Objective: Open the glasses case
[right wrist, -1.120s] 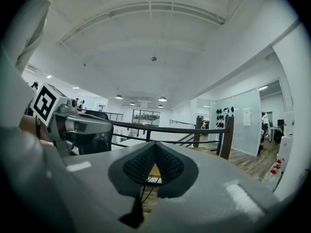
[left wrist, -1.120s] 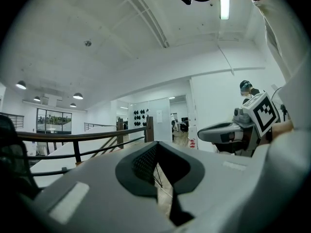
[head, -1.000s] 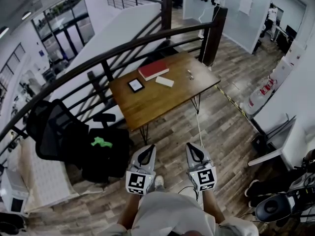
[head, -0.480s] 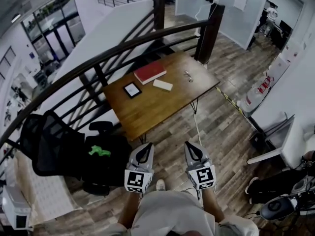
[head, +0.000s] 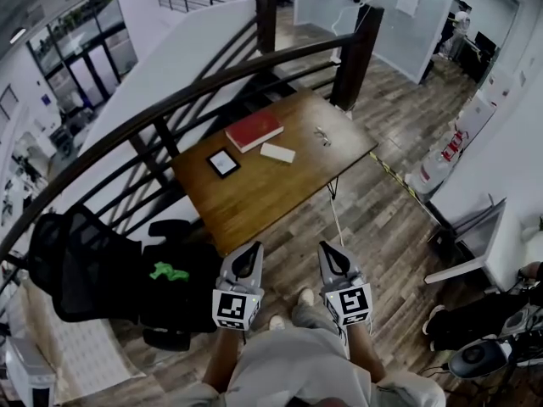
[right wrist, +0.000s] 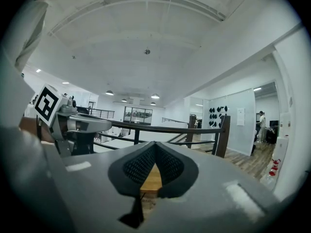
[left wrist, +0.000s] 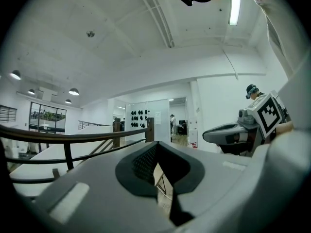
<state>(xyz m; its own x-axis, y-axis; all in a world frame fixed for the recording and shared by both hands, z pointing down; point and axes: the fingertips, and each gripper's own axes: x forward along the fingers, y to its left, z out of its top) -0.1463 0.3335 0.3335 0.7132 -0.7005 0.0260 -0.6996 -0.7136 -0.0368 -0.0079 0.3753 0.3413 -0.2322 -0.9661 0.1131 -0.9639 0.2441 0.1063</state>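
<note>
The white glasses case (head: 277,152) lies shut on the wooden table (head: 271,197), between a red book (head: 254,130) and a pair of glasses (head: 322,134). In the head view both grippers are held side by side low in the picture, well short of the table. My left gripper (head: 250,251) and my right gripper (head: 327,250) point level towards it. The left gripper (left wrist: 156,147) has its jaws together with nothing in them. The right gripper (right wrist: 155,147) is also shut and empty, with a strip of tabletop (right wrist: 151,178) showing beyond its tips.
A black e-reader (head: 223,163) lies at the table's left. A dark railing (head: 212,75) curves behind the table. A black chair (head: 76,261) and a black bag (head: 182,291) with a green thing on it stand at the left. A fire extinguisher (head: 437,164) stands at the right.
The person has walked towards the table, so both grippers have come closer to it. The chair and bag have slid down and left in the picture. Both grippers stay shut.
</note>
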